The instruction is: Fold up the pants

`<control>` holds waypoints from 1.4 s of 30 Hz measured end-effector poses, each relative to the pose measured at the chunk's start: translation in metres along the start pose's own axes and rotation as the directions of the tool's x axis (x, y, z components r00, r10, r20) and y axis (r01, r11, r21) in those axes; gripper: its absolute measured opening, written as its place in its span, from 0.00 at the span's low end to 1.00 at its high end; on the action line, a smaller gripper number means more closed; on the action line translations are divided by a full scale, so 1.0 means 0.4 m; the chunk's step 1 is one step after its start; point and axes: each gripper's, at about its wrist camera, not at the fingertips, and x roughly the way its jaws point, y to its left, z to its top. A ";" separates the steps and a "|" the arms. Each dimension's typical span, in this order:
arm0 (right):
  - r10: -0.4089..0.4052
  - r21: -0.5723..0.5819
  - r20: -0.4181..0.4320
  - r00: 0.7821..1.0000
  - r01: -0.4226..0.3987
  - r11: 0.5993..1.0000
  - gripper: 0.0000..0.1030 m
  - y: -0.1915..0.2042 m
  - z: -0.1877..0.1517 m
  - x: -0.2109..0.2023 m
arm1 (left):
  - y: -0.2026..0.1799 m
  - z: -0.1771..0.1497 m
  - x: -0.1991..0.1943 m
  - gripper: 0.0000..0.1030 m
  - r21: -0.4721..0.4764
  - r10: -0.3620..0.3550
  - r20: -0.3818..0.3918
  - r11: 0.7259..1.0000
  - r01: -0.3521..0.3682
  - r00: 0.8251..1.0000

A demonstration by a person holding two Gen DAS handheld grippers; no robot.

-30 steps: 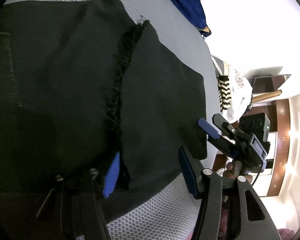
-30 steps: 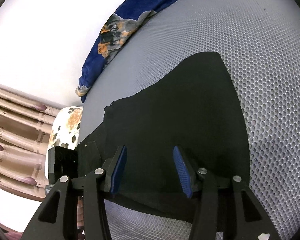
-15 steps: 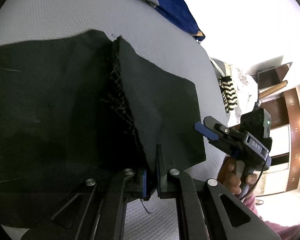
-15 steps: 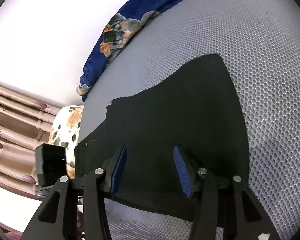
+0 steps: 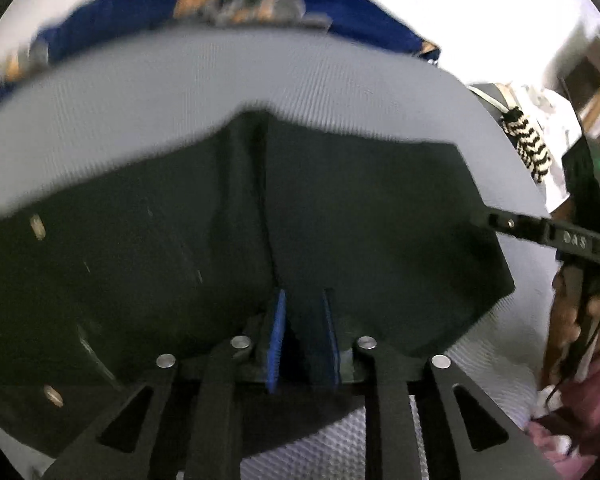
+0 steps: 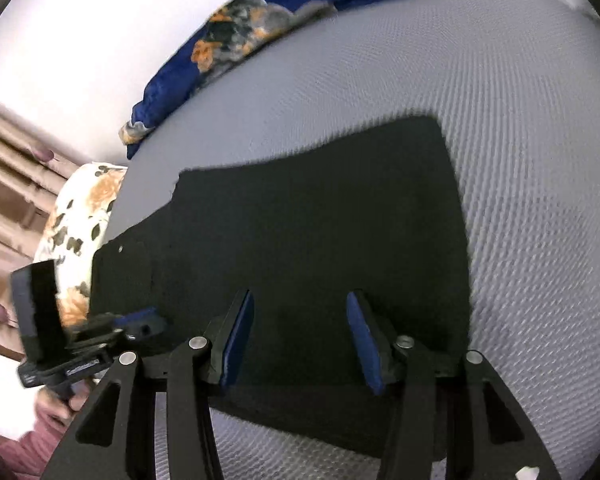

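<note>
- Black pants point(image 5: 360, 216) lie spread on a grey honeycomb-textured mattress point(image 5: 180, 92); a raised crease runs down their middle toward the left gripper point(image 5: 302, 336).
- A blue floral cloth point(image 6: 236, 40) is bunched along the far edge of the mattress, well apart from the pants.
- A black-and-white striped item point(image 5: 534, 148) sits beyond the mattress's right edge in the left wrist view, among pale clutter too blurred to name.
- A cream pillow with orange and dark flowers point(image 6: 80, 216) lies off the mattress's left side in the right wrist view, with beige pleated curtains point(image 6: 8, 184) behind it.
- Left gripper: its jaws are opening, with a narrow gap between the blue pads point(image 5: 278, 340); the ridge of dark fabric stands between them, though whether the pads press on it I cannot tell.
- Right gripper point(image 6: 302, 344): released, jaws wide apart over the pants' near edge, nothing clamped.
- The person's hand point(image 5: 568, 320), in a pink sleeve point(image 5: 592, 412), holds the right gripper at the pants' right corner.
</note>
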 end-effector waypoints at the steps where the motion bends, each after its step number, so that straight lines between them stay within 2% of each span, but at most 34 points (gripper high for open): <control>1: -0.035 -0.020 0.024 0.999 0.036 0.999 0.45 0.003 0.014 -0.009 | -0.012 0.017 -0.009 0.36 0.025 0.016 0.030 1.000 -0.017 0.999; 3: -0.096 -0.054 0.064 0.993 0.099 0.994 0.45 0.006 0.045 -0.020 | -0.021 0.041 -0.011 0.41 0.050 0.029 0.068 0.998 -0.033 0.997; 7: -0.189 -0.101 0.106 0.976 0.200 0.975 0.45 0.004 0.104 -0.004 | -0.042 0.099 0.028 0.41 0.087 0.031 0.109 0.995 -0.040 0.994; 13: -0.237 -0.100 0.062 0.970 0.242 0.965 0.44 -0.032 0.144 0.067 | -0.034 0.150 0.148 0.41 0.066 0.052 0.028 0.996 -0.054 0.998; 14: -0.238 -0.101 0.058 0.969 0.243 0.965 0.44 -0.036 0.143 0.072 | -0.025 0.152 0.171 0.41 0.058 0.069 0.001 0.996 -0.069 0.998; 16: -0.246 -0.108 0.056 0.968 0.251 0.962 0.44 -0.038 0.142 0.081 | -0.020 0.154 0.174 0.41 0.061 0.072 0.028 0.995 -0.073 0.997; 25: -0.243 -0.106 0.033 0.970 0.245 0.964 0.44 -0.028 0.116 0.070 | -0.022 0.153 0.166 0.42 0.025 0.102 0.002 0.994 -0.102 0.995; 31: -0.253 -0.126 0.006 0.968 0.251 0.960 0.44 -0.007 0.046 0.064 | -0.025 0.113 0.138 0.43 0.005 0.116 0.005 0.993 -0.116 0.993; 40: -0.213 -0.129 -0.029 0.977 0.207 0.970 0.46 0.039 -0.024 0.064 | 0.003 0.058 0.068 0.44 -0.059 0.156 0.043 0.986 -0.154 0.987; 42: -0.204 -0.141 -0.036 0.978 0.198 0.970 0.46 0.058 -0.037 0.071 | 0.020 0.033 0.039 0.45 -0.077 0.145 0.044 0.987 -0.141 0.988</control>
